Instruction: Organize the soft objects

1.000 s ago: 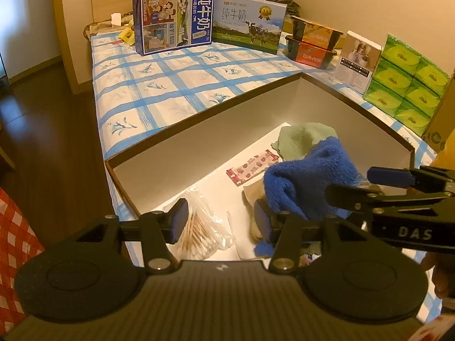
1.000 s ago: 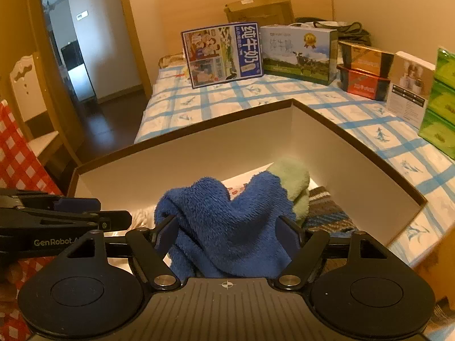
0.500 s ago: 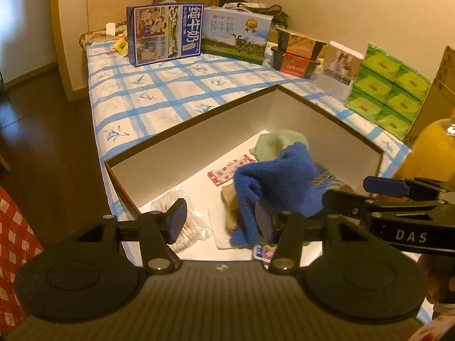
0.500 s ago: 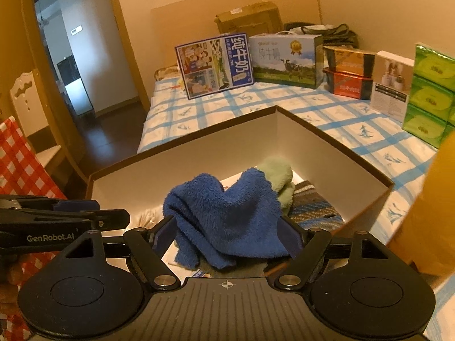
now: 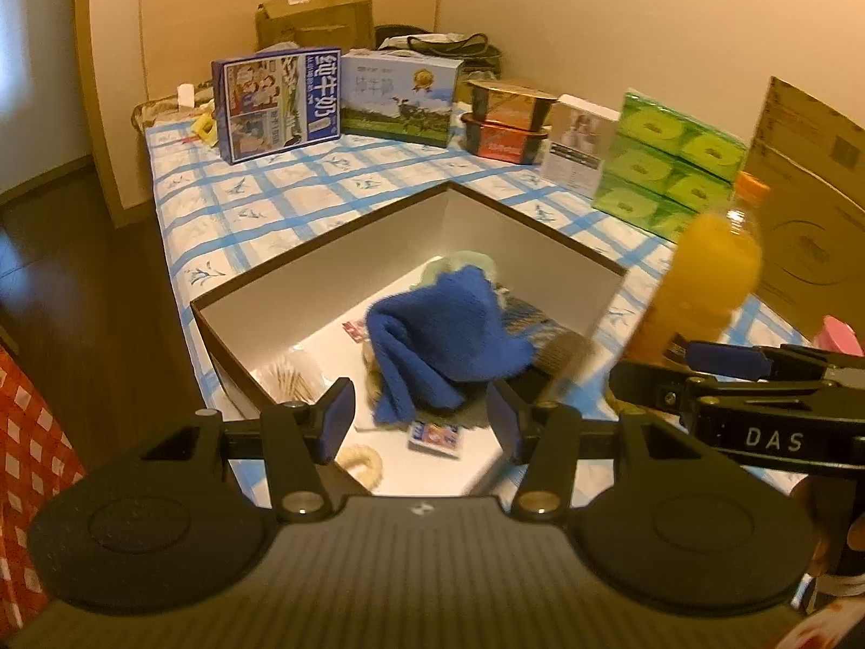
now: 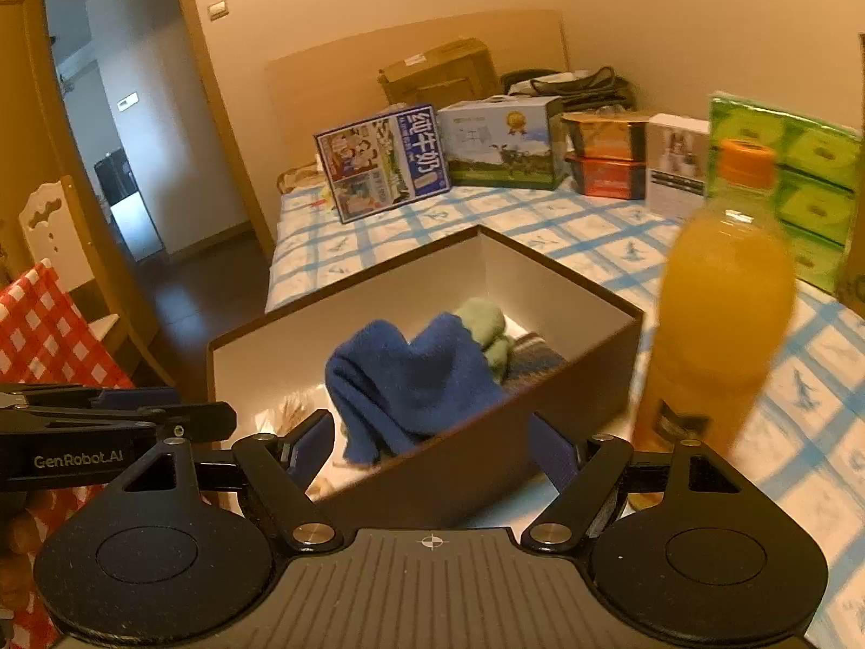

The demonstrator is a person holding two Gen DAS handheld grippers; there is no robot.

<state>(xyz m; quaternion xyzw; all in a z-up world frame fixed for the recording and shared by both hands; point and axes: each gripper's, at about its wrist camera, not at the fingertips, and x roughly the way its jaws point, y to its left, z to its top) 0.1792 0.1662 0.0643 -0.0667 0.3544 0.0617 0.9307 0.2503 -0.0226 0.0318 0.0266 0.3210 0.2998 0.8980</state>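
Observation:
A blue towel point(image 5: 443, 335) point(image 6: 411, 378) lies crumpled in the open brown cardboard box point(image 5: 324, 238) point(image 6: 351, 324), on top of a pale green cloth point(image 5: 465, 262) point(image 6: 484, 324) and a striped knitted cloth point(image 5: 521, 313) point(image 6: 535, 357). My left gripper point(image 5: 419, 419) hovers open above the box's near corner, with nothing between its fingers. My right gripper point(image 6: 432, 446) is open too, back from the box's near wall and holding nothing. Each gripper shows at the edge of the other's view.
The box also holds a bag of cotton swabs point(image 5: 286, 378), a small packet point(image 5: 435, 438) and a beige ring point(image 5: 362, 465). An orange juice bottle point(image 5: 703, 281) point(image 6: 724, 292) stands just right of the box. Milk cartons point(image 5: 275, 103) and green tissue packs point(image 5: 665, 167) line the bed's far side.
Both grippers have drawn back and up from the box. The blue towel, earlier between the right gripper's fingers, now lies in the box. The juice bottle has come into view.

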